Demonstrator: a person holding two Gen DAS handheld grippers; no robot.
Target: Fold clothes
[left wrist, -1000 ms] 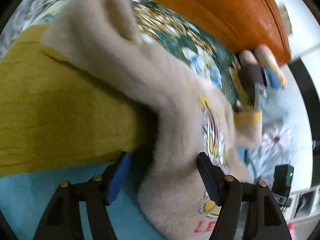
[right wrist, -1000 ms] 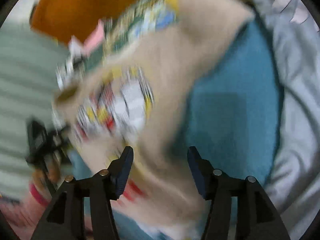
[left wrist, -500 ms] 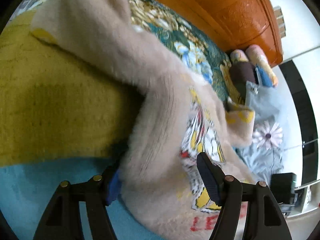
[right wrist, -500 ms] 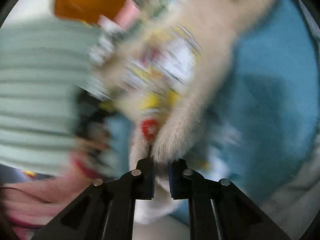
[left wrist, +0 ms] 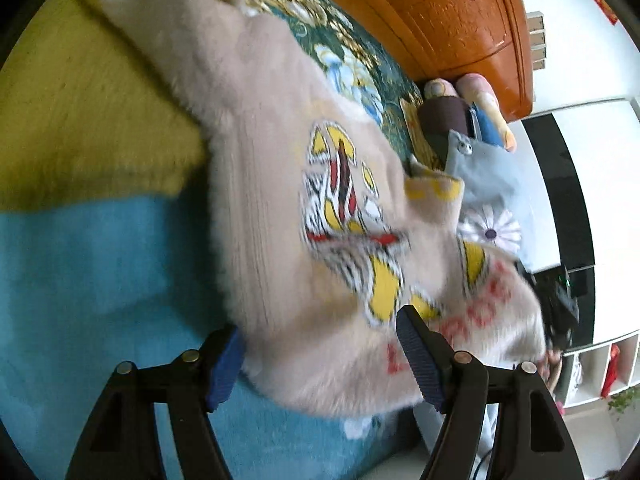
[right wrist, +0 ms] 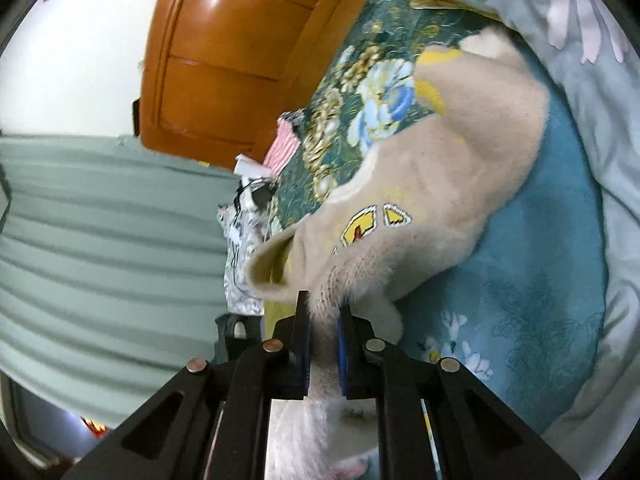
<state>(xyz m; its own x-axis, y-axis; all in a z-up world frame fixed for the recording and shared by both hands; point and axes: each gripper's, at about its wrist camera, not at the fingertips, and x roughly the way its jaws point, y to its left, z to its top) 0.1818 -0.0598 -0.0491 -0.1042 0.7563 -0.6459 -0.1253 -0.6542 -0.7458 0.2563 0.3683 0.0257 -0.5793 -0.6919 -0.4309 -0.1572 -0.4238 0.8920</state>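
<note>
Sweater [right wrist: 460,184] was soft, limp; hem suits gripping. Right gripper [right wrist: 323,344] clamped its edge; left gripper [left wrist: 320,356] gaped around fabric, unclamped.

The sweater [left wrist: 288,208] is fluffy beige knit; the headboard [right wrist: 216,52] glossy varnished wood; the blue blanket [right wrist: 532,272] soft, matt, faintly embossed cloth.

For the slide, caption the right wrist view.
Right gripper shut on the fuzzy beige sweater, lifting its edge off the blue blanket on the bed.
</note>
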